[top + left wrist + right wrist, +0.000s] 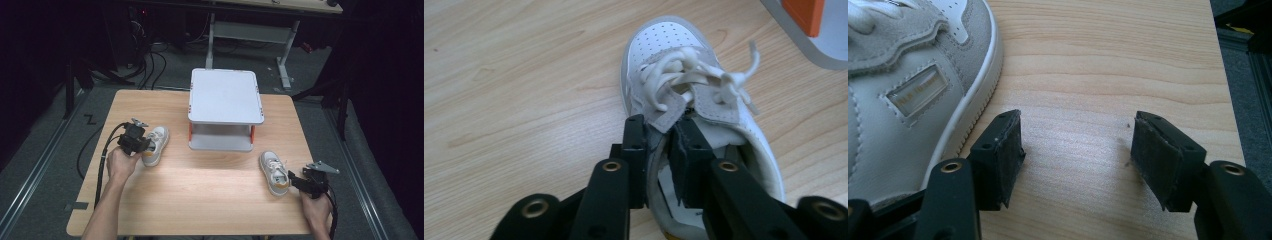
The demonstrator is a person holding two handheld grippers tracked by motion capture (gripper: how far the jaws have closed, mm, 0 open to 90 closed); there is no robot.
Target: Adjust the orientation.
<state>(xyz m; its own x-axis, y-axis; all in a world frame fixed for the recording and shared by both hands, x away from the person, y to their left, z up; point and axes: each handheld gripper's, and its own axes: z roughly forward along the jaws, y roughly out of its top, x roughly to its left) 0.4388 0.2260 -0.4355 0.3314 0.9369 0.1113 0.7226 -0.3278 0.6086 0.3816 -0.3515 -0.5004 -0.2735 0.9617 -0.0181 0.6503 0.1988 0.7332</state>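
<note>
We have the left gripper (664, 145) closed on the left shoe (696, 107): in the left gripper view its jaws pinch the shoe's side wall at the collar, one pad outside and one inside the opening, just below the laces. We judge this spot is chosen because the thin upper gives a firm hold for lifting. In the high view this shoe (156, 144) lies at centre left of the frame on the wooden table (200, 200), near the grey two-tier stand (226, 95) at upper centre.

The right gripper (1075, 155) stands wide open and holds nothing; the right shoe (908, 85) fills the upper left of its view, just beside one jaw. In the high view that shoe (274, 171) sits at lower right, the gripper (300, 181) next to its heel, waiting.
</note>
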